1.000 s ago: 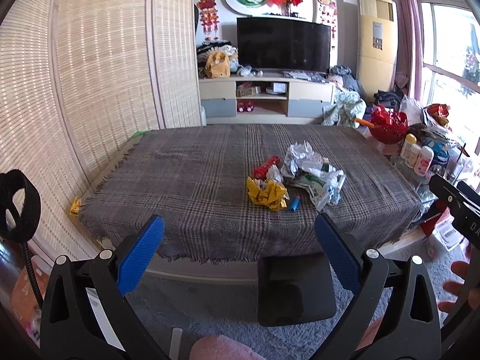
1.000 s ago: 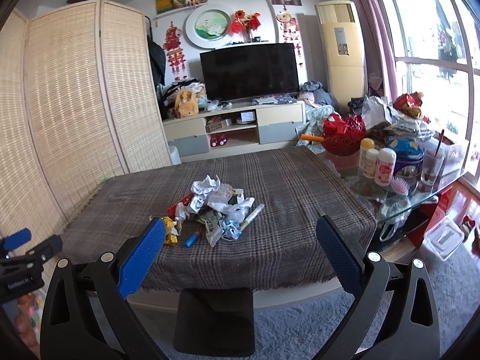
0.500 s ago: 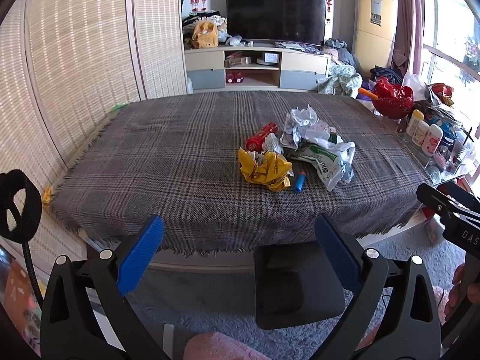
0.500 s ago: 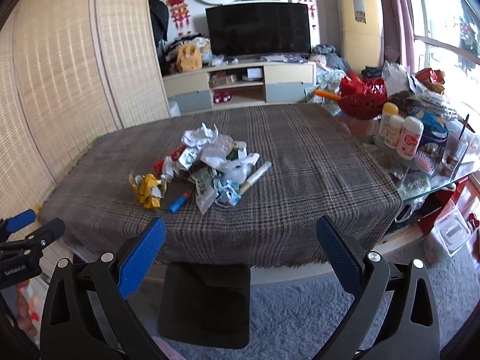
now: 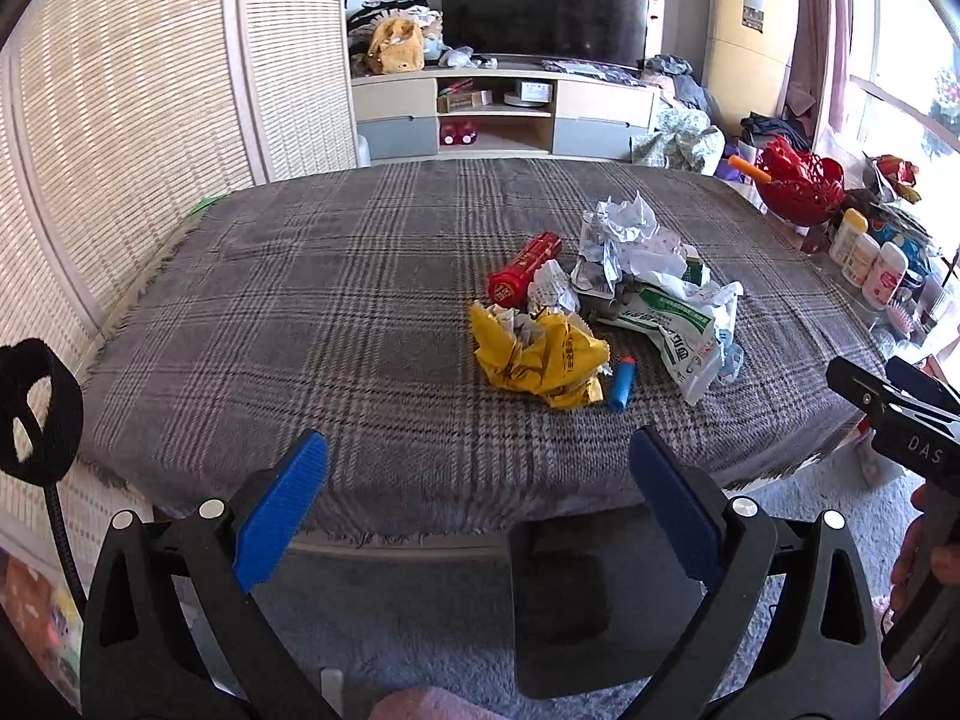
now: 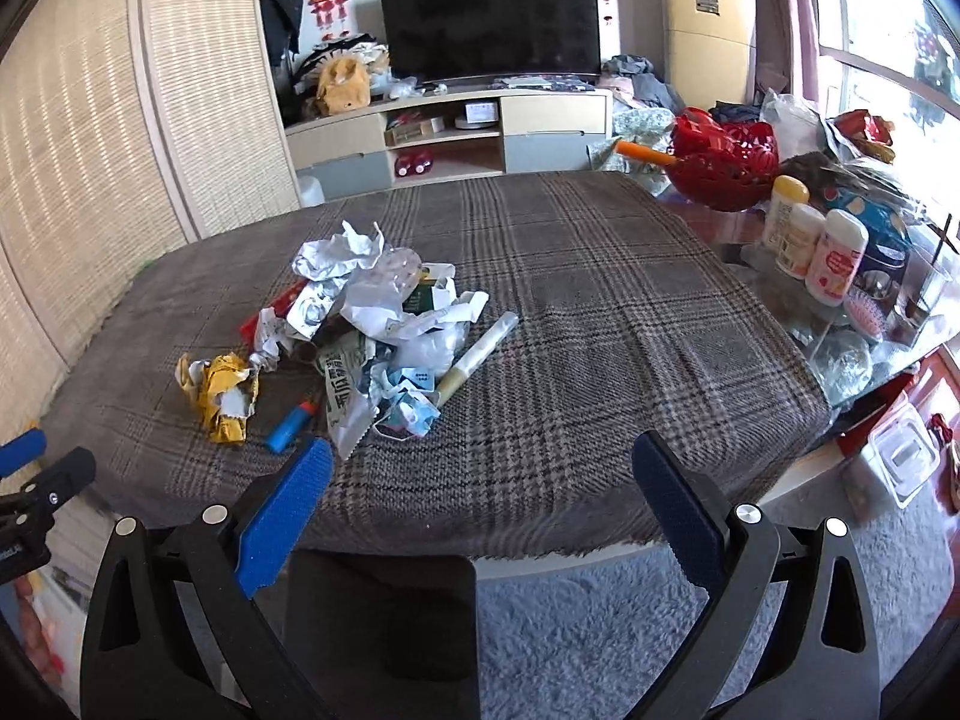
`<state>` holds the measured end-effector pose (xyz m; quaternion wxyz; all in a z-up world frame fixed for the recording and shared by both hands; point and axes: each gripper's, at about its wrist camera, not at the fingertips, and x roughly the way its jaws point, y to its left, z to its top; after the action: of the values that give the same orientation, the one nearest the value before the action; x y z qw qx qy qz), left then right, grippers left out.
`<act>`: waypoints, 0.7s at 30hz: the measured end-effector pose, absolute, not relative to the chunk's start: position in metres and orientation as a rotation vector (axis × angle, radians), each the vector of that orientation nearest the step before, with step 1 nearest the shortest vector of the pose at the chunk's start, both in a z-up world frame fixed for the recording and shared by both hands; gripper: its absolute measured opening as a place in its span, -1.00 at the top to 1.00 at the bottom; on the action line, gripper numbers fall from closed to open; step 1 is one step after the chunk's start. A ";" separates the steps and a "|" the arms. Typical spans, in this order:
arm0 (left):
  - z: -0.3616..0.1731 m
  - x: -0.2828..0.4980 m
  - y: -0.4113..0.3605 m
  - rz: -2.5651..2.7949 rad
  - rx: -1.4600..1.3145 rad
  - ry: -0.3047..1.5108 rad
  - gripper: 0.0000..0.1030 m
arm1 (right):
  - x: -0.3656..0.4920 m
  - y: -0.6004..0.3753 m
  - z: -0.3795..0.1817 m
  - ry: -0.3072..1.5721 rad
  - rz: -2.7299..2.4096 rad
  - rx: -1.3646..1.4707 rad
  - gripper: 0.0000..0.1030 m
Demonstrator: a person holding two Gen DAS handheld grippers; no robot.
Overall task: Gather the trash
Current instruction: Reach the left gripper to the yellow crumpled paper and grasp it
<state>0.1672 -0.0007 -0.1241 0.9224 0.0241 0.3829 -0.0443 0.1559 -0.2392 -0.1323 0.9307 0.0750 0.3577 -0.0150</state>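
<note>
Trash pile (image 5: 606,306) sits heaped near the middle of the plaid-covered table (image 5: 336,312), nothing lifted yet. Nearest the front edge lie the yellow wrapper (image 5: 540,354) and, just beside it, the blue lighter (image 5: 623,383) — its long axis runs roughly toward the grippers. The red tube (image 5: 525,270) lies behind, angled away to the right.

Left gripper (image 5: 477,495) hangs off the table's near edge, jaws spread wide and holding nothing; the pile lies ahead and a little right of its centre line. Right gripper (image 6: 480,498), equally wide and empty, has the pile ahead and to its left, with the pale stick (image 6: 477,357) closest. Both look about equally far off — I'd judge either could lead.
</note>
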 end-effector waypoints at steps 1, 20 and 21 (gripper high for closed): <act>-0.127 0.174 -0.003 -0.094 0.054 0.792 -0.84 | 0.159 -0.239 -0.134 0.735 -0.019 0.164 -0.94; -0.155 0.237 -0.022 -0.133 0.087 0.825 -0.66 | 0.223 -0.206 -0.166 0.815 0.240 0.256 0.43; -0.157 0.239 -0.023 -0.136 0.089 0.828 -0.65 | 0.225 -0.204 -0.167 0.820 0.240 0.255 0.43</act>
<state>0.2392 -0.0232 -0.1570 0.9123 0.0430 0.4017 -0.0662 0.2252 -0.2045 -0.1674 0.9022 0.1236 0.3966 0.1161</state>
